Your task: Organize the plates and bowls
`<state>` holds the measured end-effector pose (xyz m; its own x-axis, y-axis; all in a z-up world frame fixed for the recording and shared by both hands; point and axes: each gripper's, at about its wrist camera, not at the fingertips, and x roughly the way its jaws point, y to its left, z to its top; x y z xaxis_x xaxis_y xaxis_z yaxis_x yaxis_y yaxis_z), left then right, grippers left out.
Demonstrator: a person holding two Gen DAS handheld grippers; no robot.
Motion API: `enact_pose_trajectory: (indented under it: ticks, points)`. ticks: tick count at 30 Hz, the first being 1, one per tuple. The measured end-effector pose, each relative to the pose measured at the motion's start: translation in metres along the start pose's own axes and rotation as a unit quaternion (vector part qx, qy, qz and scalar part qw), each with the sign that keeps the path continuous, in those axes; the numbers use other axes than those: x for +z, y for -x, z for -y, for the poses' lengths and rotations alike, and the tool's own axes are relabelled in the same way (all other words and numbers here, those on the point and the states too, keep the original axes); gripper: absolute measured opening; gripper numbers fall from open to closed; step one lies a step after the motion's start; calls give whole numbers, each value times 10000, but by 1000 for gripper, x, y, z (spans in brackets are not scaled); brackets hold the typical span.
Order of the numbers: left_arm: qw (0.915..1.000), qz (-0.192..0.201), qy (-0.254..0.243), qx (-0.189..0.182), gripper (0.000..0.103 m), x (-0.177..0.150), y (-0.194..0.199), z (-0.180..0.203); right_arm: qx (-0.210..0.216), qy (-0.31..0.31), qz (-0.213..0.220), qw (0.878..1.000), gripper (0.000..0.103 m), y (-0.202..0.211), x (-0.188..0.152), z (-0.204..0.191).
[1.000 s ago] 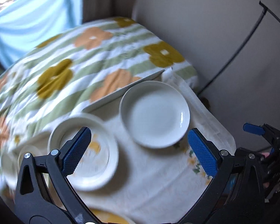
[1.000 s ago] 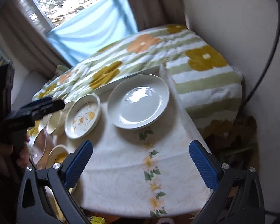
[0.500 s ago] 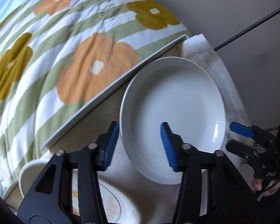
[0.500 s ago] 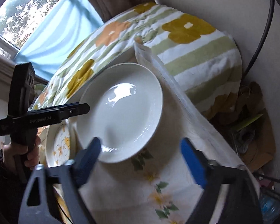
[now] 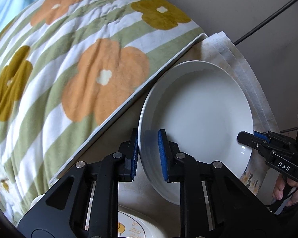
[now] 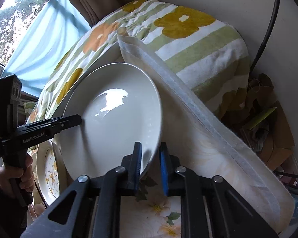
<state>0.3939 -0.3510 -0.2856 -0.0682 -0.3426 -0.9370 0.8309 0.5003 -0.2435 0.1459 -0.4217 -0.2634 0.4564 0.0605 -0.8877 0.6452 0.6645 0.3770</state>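
Note:
A large plain white plate point(image 5: 200, 115) lies on the cloth-covered table, also seen in the right wrist view point(image 6: 117, 119). My left gripper point(image 5: 148, 152) is shut on its left rim, one blue pad inside and one outside. My right gripper point(image 6: 150, 164) is shut on the opposite rim the same way. Each gripper shows in the other's view, the right one point(image 5: 256, 140) at the plate's right edge and the left one point(image 6: 65, 123) at its left edge. A smaller cream plate with a yellow flower print point(image 6: 49, 174) sits just beside the white plate.
A flowered striped blanket point(image 5: 73, 63) covers a bed behind the table. A thin white board point(image 5: 129, 103) edges the table against the blanket. A folded white cloth point(image 6: 188, 99) runs along the table's far right. A wall and a black cable point(image 6: 268, 19) stand to the right.
Both grippers moved in from above the table to the white plate and closed from wide open onto its opposite rims. The views now sit close over the plate.

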Motion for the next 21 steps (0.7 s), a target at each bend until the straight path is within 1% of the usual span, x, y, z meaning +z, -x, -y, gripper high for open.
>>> enact_pose_trajectory:
  ticks: [5, 10, 13, 17, 21]
  points:
    - [9999, 38, -99, 114, 17, -1, 3, 5, -13, -24, -26, 10000, 15, -1, 2, 0]
    - [9995, 157, -153, 242, 17, -2, 11, 13, 22, 4, 21, 10000, 15, 5, 2, 0]
    - [9992, 253, -86, 287, 17, -5, 21, 18, 73, 71, 84, 9999, 15, 13, 2, -1]
    - [9983, 422, 52, 387, 17, -12, 39, 27, 145, 337, 222, 9991, 15, 29, 3, -4]
    - [9956, 700, 302, 546, 17, -23, 71, 42, 303, 632, 318, 9970, 15, 52, 6, -8]
